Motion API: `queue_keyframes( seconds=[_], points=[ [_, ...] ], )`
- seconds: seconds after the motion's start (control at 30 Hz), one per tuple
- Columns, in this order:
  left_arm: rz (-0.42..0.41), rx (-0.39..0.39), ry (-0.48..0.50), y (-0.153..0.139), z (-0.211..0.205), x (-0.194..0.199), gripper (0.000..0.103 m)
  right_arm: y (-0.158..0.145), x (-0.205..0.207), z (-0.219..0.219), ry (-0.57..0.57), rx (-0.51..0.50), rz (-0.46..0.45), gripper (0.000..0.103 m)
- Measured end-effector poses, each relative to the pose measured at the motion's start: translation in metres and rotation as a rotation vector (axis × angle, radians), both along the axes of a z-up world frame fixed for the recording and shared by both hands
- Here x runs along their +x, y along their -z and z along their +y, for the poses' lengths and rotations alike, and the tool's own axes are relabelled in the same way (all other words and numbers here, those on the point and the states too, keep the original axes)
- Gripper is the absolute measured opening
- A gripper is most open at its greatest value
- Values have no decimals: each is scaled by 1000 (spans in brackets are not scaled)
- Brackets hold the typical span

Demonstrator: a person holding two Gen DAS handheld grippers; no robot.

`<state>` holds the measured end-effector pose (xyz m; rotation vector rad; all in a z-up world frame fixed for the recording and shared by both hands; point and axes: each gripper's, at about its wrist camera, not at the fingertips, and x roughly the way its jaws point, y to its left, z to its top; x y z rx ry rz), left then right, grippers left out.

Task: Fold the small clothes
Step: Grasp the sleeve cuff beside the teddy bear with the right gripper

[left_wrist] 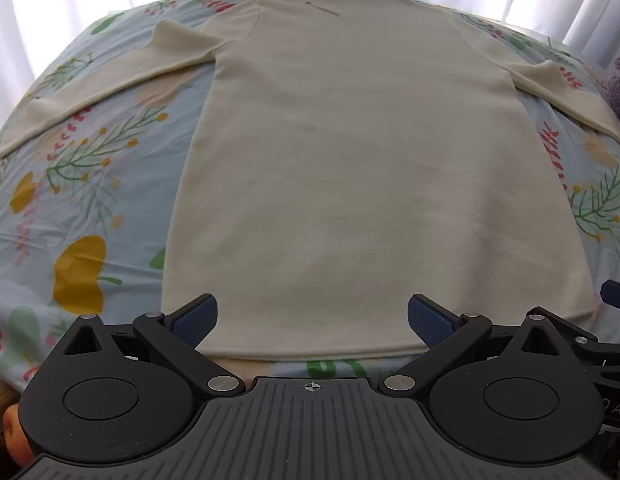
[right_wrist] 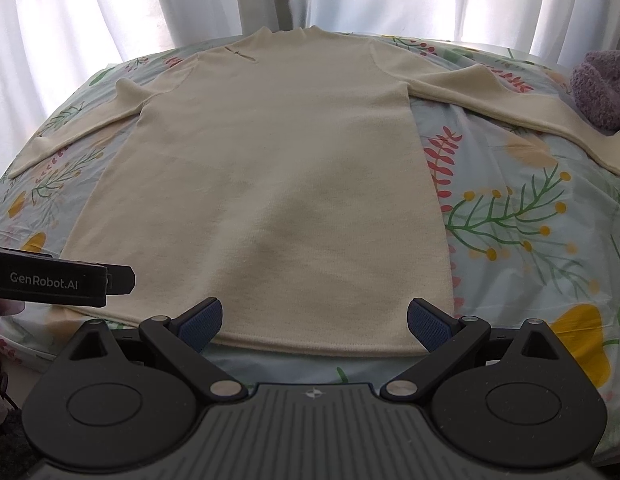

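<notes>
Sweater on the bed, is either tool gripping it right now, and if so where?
Nothing is held. The left tool and right tool are both open, near the sweater hem, with no fabric pinched.

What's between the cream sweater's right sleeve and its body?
Only bare floral bedsheet between the sleeve and the sweater body; clearest in the right wrist view.

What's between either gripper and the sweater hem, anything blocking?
Nothing visible. The cream sweater lies flat on the floral sheet, hem nearest both tools. The left gripper and right gripper are open right at that hem. The purple fuzzy item sits off by the far sleeve, clear of both.
</notes>
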<state>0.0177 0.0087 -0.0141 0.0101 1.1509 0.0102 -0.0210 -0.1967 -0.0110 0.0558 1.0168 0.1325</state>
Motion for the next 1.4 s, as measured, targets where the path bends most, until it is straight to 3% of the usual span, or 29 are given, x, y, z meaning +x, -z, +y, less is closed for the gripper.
queue_keyframes(
  seconds=[0.23,0.47,0.53,0.6,0.73,0.8,0.83,0.9,0.97,1.03,1.17,1.27,1.4],
  points=[
    [16,-5,-13,4,1,5,103,3,5,-11,12,99,-11,99],
    [35,-6,-26,8,2,12,103,18,15,-26,18,222,50,99],
    [36,-17,-35,8,3,16,103,18,19,-36,30,257,31,99],
    [34,-29,-44,9,4,22,103,12,26,-58,59,316,-50,99],
    [27,-32,-75,10,7,38,103,-5,44,-129,237,322,-341,99],
    [9,-19,-90,10,7,48,103,-5,61,-173,386,287,-399,99],
    [-2,-11,-97,11,6,53,103,-3,71,-196,464,286,-403,98],
    [-8,-1,-116,13,6,63,103,5,89,-246,613,320,-378,88],
    [-8,-6,-136,16,6,72,103,22,101,-300,771,390,-354,65],
    [-6,-12,-158,19,7,78,103,37,104,-340,913,413,-343,51],
    [0,-28,-202,25,7,84,103,56,110,-388,1024,313,-338,49],
    [16,-63,-238,31,9,88,103,68,116,-408,1045,324,-352,49],
    [-6,-52,-267,34,7,91,103,75,125,-419,1052,307,-366,44]
  ],
)
